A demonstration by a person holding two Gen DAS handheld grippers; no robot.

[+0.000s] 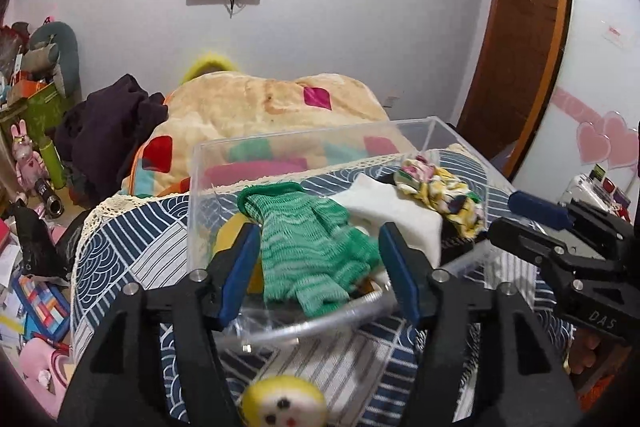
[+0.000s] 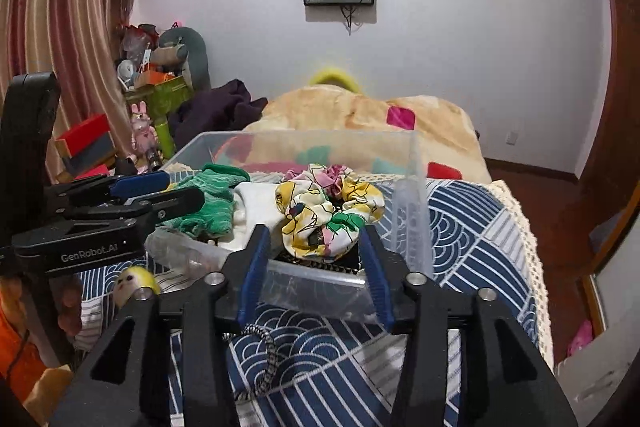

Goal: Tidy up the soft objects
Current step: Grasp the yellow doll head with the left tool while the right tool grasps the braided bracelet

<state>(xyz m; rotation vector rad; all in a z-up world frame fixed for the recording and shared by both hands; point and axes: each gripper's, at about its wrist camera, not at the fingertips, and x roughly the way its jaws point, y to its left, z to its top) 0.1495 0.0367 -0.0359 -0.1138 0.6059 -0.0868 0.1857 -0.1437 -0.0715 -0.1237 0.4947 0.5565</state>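
Bed point(image 2: 480, 211): covered by a blue-and-white wave-pattern cloth with a lace edge; a cream blanket point(image 1: 256, 107) with coloured patches lies bunched at the far end.

Bin point(image 2: 412, 195): clear plastic, standing on the bed, holding the soft items piled together.

Left gripper point(image 1: 316, 251): over the bin's near rim, fingers spread apart, the glove lying between them; whether they touch it cannot be told.

Right gripper point(image 2: 312, 251): at the bin's near wall, fingers spread apart on either side of the scrunchie, gripping nothing.

Glove point(image 1: 308, 251): green knit, draped on top of the pile at the bin's left side.

White cloth point(image 1: 392, 215): folded, in the bin between glove and scrunchie.

Scrunchie point(image 2: 328, 211): yellow floral, in the bin at the right, resting on a dark item.

Cord point(image 2: 268, 355): black-and-white braided, on the bed below the right gripper, outside the bin.

Yellow toy point(image 1: 284, 403): round, with a face, on the bed near the bin, outside it.
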